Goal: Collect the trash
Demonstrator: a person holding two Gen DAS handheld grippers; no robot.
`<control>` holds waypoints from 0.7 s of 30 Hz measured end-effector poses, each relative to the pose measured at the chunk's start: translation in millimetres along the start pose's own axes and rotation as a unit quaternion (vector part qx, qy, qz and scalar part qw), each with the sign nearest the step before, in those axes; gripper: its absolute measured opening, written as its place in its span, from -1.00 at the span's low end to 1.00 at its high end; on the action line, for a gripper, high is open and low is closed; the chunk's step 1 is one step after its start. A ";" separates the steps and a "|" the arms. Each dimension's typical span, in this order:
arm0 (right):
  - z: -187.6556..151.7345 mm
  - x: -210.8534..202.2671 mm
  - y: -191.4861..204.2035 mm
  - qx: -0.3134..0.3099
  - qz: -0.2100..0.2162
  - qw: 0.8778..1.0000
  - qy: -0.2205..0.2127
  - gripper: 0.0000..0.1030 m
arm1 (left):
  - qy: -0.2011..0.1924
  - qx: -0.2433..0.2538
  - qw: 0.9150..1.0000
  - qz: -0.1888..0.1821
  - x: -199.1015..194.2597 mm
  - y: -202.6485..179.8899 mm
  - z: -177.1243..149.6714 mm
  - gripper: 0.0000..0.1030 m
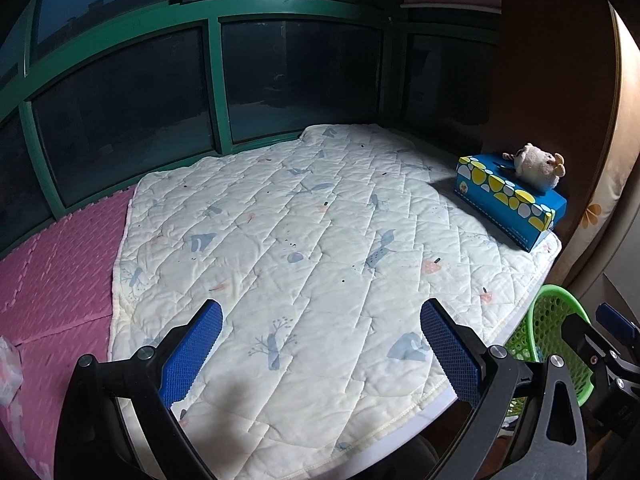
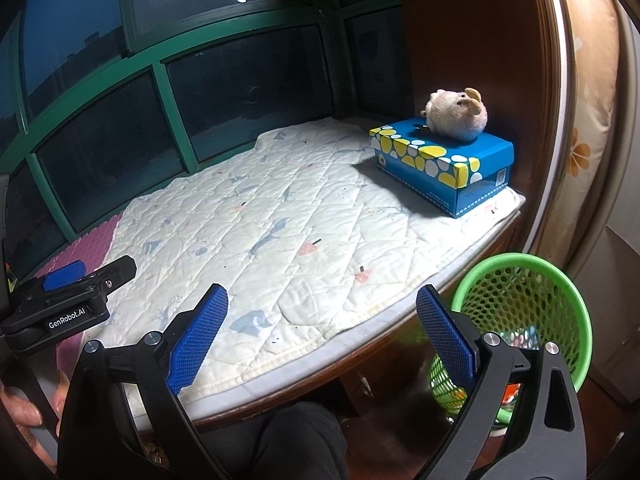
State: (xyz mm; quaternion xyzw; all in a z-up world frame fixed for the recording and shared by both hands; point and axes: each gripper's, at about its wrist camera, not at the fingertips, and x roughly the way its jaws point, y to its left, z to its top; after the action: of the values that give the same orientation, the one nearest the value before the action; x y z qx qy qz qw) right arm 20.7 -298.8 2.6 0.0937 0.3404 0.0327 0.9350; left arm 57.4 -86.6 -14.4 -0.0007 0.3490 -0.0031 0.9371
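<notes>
My left gripper (image 1: 320, 352) is open over the near part of a white quilted mat (image 1: 304, 240), with nothing between its blue pads. My right gripper (image 2: 320, 340) is also open and empty, hovering above the mat's (image 2: 260, 240) front edge. A green mesh basket (image 2: 528, 312) stands on the floor just right of the right gripper, with some colourful bits inside; in the left wrist view the basket (image 1: 556, 332) sits beside the right gripper (image 1: 600, 344). The left gripper (image 2: 68, 296) shows at the left of the right wrist view. A crumpled pale wrapper (image 1: 8, 372) lies at the far left edge.
A blue tissue box (image 2: 444, 164) with a small plush toy (image 2: 456, 114) on top sits at the mat's far right corner. Pink foam tiles (image 1: 60, 272) lie left of the mat. Green-framed dark windows (image 1: 216, 88) close the back. A wooden wall (image 2: 480, 40) rises on the right.
</notes>
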 end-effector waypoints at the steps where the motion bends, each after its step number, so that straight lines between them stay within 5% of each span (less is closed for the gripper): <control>1: 0.0 -0.1 1.5 -0.002 0.001 1.000 -0.001 0.83 | 0.000 -0.002 1.000 0.001 -0.5 1.2 -0.3 0.86; 21: -2.7 -3.4 11.0 -0.014 0.004 1.000 -0.002 0.84 | -0.001 -0.007 1.000 0.006 -4.7 6.2 -3.2 0.86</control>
State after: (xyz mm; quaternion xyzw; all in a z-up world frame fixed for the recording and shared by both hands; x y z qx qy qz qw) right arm 16.5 -288.1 4.9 0.0821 0.3382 0.0408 0.9366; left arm 51.8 -80.4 -13.7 -0.0055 0.3483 0.0046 0.9374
